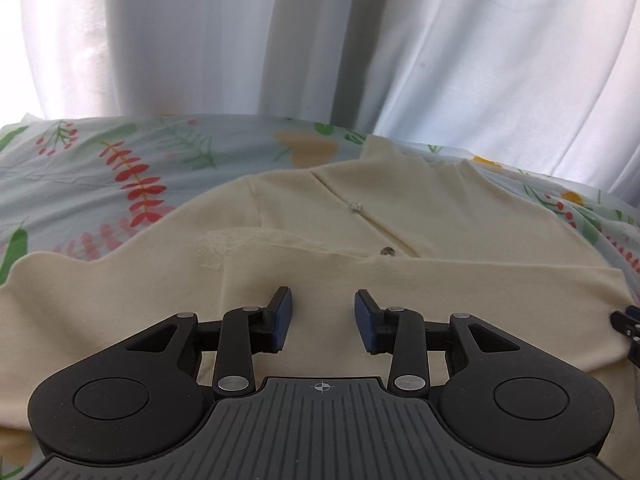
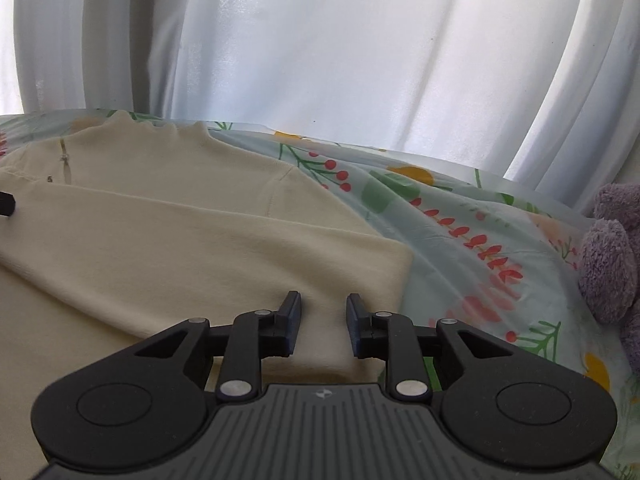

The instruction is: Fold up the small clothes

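Observation:
A cream buttoned top (image 1: 420, 216) lies on a floral sheet, its near half folded over towards the collar. My left gripper (image 1: 323, 318) hovers over the folded layer (image 1: 160, 300) with its jaws apart and only flat cloth showing between the blue pads. In the right wrist view the same top (image 2: 180, 240) fills the left side, its folded edge ending near the right gripper. My right gripper (image 2: 323, 322) is open above that corner, nothing pinched between its pads. The right gripper's tip (image 1: 628, 322) shows at the left wrist view's right edge.
The floral sheet (image 2: 460, 232) covers the surface around the top. White curtains (image 1: 440, 40) hang close behind it. A purple plush toy (image 2: 612, 256) sits at the far right in the right wrist view.

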`<state>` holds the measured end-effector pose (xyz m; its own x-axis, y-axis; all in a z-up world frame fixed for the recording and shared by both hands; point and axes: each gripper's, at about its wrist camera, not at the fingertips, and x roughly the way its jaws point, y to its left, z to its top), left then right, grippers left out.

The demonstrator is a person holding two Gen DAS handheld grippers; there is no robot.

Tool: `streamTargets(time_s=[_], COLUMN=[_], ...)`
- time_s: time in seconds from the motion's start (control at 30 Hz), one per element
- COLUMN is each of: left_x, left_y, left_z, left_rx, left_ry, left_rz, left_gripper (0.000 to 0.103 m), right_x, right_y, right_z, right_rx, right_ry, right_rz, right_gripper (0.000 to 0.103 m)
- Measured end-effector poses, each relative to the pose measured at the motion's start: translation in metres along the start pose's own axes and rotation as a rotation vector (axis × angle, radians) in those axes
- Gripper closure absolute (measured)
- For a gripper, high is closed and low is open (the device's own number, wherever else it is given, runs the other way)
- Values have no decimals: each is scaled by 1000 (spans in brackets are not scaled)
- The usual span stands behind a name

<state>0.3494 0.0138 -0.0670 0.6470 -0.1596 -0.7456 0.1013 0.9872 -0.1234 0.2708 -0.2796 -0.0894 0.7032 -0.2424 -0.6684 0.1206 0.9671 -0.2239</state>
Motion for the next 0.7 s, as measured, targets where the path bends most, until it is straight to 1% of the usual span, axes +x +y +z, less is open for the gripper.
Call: streamTargets(time_s=[0.03, 0.1, 0.13, 0.2, 0.27, 0.33, 0.4, 0.43, 0.5, 0.6, 0.7], left_x=[-4, -19, -29, -46, -60, -70, -80, -85, -97, -116, -135], left_y=[4, 15, 23, 38, 53, 69, 89, 100, 125, 173, 226], left_z=[1, -3, -7, -15, -23, -30, -38, -41, -48, -62, -77], left_rx=[-17, -52, -72, -113, -152, -207, -277, -312, -391, -519, -672], left_ry=[10, 16, 6, -8, -15, -15, -28, -31, -50, -79, -119], left_rz=[5, -1, -7, 4, 12, 41, 76, 94, 130, 193, 302], left_gripper=[63, 59, 51, 42, 41, 41, 41, 41, 41, 39, 40], right_x=[3, -1, -8, -21, -26, -21, -17, -16, -18, -35, -52], right_y=[-1, -2, -3, -2, 4, 13, 19, 21, 21, 21, 23], right_z=[1, 2, 1, -4, -9, -12, -14, -12, -6, -7, -15], right_rx=[-4, 20, 45, 72, 58, 15, -16, -22, 8, 40, 76], right_ry=[7, 10, 4, -38, -53, -31, -53, -50, -21, -52, -64], right_rz=[-22, -19, -11, 55, 100, 128, 106, 97, 93, 159, 202], right_gripper=[80, 80, 80, 76, 74, 73, 73, 73, 74, 73, 72])
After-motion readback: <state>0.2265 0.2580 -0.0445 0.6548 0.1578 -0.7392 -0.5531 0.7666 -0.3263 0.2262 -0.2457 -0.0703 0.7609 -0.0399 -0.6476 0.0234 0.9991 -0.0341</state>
